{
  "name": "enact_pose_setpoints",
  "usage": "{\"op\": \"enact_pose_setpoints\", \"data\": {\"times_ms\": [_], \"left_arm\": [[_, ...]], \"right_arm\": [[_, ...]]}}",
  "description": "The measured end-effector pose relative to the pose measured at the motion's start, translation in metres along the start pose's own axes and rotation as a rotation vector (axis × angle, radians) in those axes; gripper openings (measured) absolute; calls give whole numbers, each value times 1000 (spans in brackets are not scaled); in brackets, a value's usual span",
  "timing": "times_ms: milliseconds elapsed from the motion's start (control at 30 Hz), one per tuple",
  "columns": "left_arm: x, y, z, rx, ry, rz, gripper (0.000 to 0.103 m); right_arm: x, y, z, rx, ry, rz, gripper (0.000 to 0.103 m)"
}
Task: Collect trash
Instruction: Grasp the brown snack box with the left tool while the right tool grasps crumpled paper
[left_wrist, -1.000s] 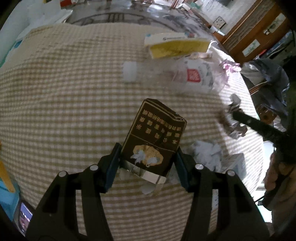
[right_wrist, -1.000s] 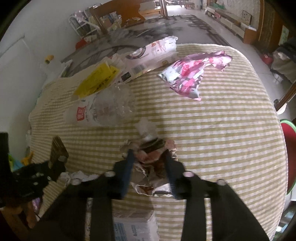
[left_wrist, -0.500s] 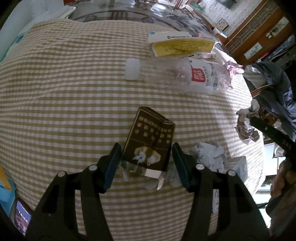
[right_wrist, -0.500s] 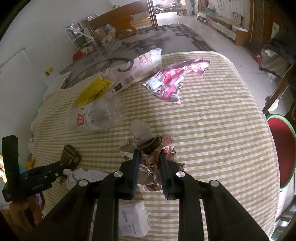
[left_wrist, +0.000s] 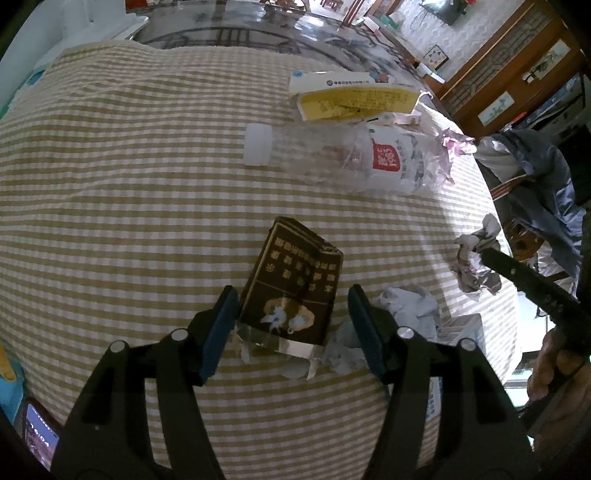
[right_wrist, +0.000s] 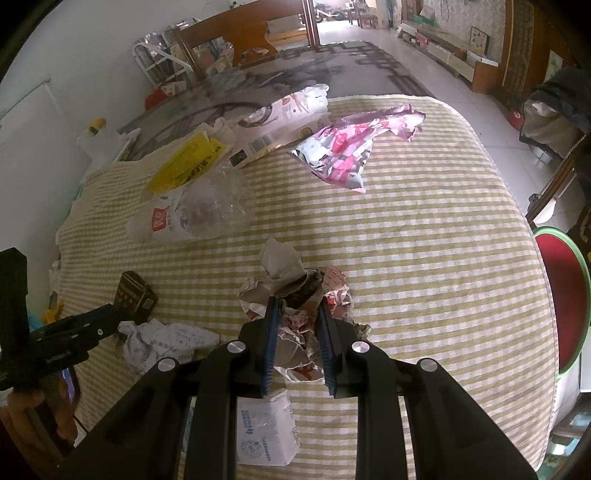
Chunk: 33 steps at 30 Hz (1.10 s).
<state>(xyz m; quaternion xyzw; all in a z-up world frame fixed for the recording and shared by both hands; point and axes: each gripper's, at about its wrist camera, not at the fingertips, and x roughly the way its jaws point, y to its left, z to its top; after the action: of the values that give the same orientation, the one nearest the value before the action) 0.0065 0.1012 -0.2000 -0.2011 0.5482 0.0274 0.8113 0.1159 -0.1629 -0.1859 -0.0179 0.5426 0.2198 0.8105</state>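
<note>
A dark brown cigarette pack (left_wrist: 295, 280) lies on the checked tablecloth (left_wrist: 129, 184) between the fingers of my left gripper (left_wrist: 291, 291). Its jaws are opening, and a gap shows beside the right pad (left_wrist: 364, 325). In the right wrist view the pack (right_wrist: 133, 295) and the left gripper (right_wrist: 74, 332) sit at the far left. My right gripper (right_wrist: 295, 314) is shut on a crumpled paper wad (right_wrist: 284, 273) printed in red. The left wrist view shows that wad (left_wrist: 476, 258) at the tip of the right gripper's black finger (left_wrist: 517, 273).
A crushed clear bottle (left_wrist: 351, 162) and a yellow leaflet (left_wrist: 354, 99) lie farther back. A pink foil wrapper (right_wrist: 351, 147) is at the far side. Crumpled white paper (right_wrist: 162, 339) and a small white packet (right_wrist: 266, 432) lie near the grippers. A red stool (right_wrist: 561, 295) stands off the right edge.
The left jaws have spread away from the cigarette pack, which now rests lower on the cloth. The right jaws have closed tight on the crumpled wad.
</note>
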Motion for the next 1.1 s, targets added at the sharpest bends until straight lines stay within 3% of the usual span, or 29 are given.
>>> {"op": "enact_pose_setpoints", "data": {"times_ms": [100,200,267,567,667,733,933,1100], "left_arm": [[3,-1,-1,6,7,7,51],[4,-1,-2,6,4,6,50],[1,0,-1,-3,-2,5,30],[-8,-4,2,-6,-40,-4,27],[-9,-3,2,-8,-39,-3,32],[-9,-1,1,-17,-44,-2,46],[-1,0,3,-10,-14,8,62],[11,-8,5,12,3,24,67]], "right_arm": [[0,-2,-1,11,-2,0,21],[-1,-3,-1,15,-3,-1,21],[-2,-3,0,13,-6,0,21],[-2,-3,1,10,-4,2,21],[-2,-5,0,16,-3,0,21],[-3,-7,-1,20,-2,-1,21],[-4,-12,-4,34,2,1,21],[-6,-15,-5,43,-1,0,21]]}}
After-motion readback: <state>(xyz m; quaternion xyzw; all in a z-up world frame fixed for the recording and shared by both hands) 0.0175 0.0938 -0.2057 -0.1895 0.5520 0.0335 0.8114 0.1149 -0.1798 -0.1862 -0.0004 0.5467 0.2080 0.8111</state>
